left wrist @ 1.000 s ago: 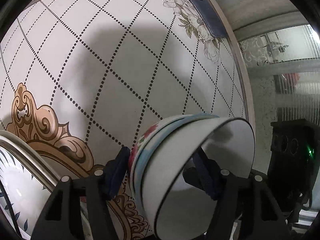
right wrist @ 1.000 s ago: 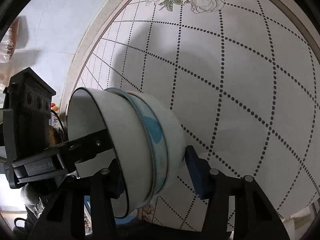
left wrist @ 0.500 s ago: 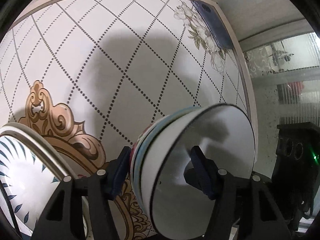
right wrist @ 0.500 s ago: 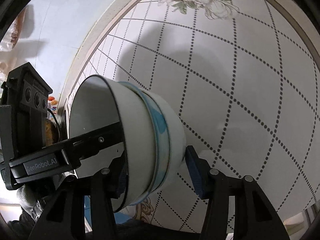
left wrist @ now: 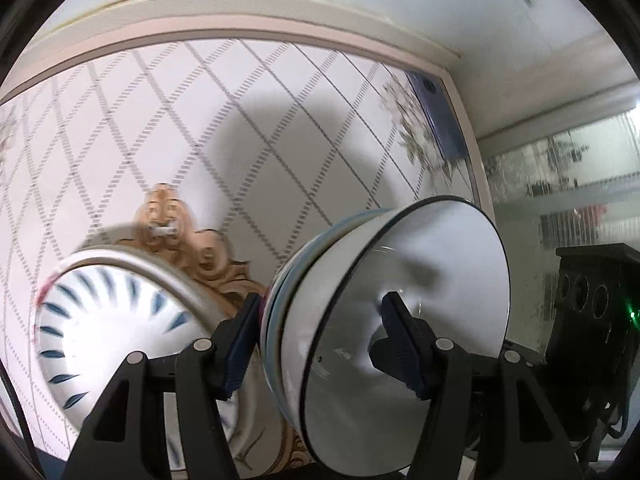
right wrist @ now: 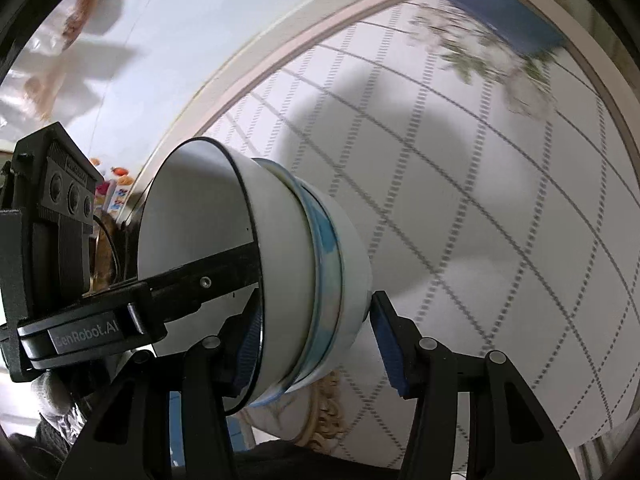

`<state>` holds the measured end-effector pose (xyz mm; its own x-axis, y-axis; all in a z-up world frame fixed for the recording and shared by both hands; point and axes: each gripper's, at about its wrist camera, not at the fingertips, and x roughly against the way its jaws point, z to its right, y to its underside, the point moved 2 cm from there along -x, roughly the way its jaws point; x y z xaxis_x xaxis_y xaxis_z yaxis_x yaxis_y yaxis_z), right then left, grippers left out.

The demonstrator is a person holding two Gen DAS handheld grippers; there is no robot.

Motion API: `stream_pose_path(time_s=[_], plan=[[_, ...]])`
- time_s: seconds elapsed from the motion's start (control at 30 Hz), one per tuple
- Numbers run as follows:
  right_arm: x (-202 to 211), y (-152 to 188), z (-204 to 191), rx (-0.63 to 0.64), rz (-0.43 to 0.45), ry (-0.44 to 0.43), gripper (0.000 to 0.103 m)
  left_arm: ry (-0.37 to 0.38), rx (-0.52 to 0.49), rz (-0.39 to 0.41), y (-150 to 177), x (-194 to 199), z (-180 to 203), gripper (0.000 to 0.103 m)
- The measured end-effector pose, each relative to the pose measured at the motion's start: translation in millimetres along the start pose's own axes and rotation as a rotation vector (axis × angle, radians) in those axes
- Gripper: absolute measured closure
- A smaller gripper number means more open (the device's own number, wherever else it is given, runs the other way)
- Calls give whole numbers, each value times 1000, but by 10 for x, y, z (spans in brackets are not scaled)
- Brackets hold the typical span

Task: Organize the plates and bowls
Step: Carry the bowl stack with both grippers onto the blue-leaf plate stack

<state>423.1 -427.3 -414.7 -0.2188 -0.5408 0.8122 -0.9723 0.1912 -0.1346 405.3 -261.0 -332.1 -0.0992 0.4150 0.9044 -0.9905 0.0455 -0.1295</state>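
Left wrist view. A nested bowl stack (left wrist: 384, 332) is carried on edge, mouth turned toward 3 o'clock. The left tool (left wrist: 326, 344) is clamped across the stack: one pad on the outer base at 9 o'clock, the other inside the innermost bowl. At 8 o'clock a patterned plate (left wrist: 108, 328) with blue leaf strokes is seen, tilted and blurred; what it rests on cannot be told. Behind lies the bench (left wrist: 248, 128), white with a dotted diamond grid and a gold scroll motif. A blue phone (left wrist: 438, 120) lies near the bench edge at 1 o'clock. The right tool's dark body (left wrist: 592, 312) is seen at 3 o'clock.

Right wrist view. The same bowl stack (right wrist: 272, 280) fills the centre, mouth toward 9 o'clock. The right tool (right wrist: 316, 344) straddles its lower rim: the left pad sits at the mouth edge, while the right pad appears just clear of the outer base, so a firm grip cannot be confirmed. The left tool's finger (right wrist: 208, 280) reaches into the bowl mouth from 9 o'clock.

Handling, as judged. Glazed ceramic: stiff, fragile, fairly heavy when nested, slippery under pads. Held sideways, inner bowls could slide out. The best hold is judged to be across rim and base, squeezing the whole stack together.
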Motion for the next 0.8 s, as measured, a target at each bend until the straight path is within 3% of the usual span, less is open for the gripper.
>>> stream_pose_path(time_s=[0.47, 0.8], plan=[[-554, 41, -997, 197, -139, -92, 49, -59, 233, 94, 291, 591, -1067, 44], [-977, 293, -1227, 272, -227, -88, 50, -67, 336, 106, 481, 583, -1489, 47]])
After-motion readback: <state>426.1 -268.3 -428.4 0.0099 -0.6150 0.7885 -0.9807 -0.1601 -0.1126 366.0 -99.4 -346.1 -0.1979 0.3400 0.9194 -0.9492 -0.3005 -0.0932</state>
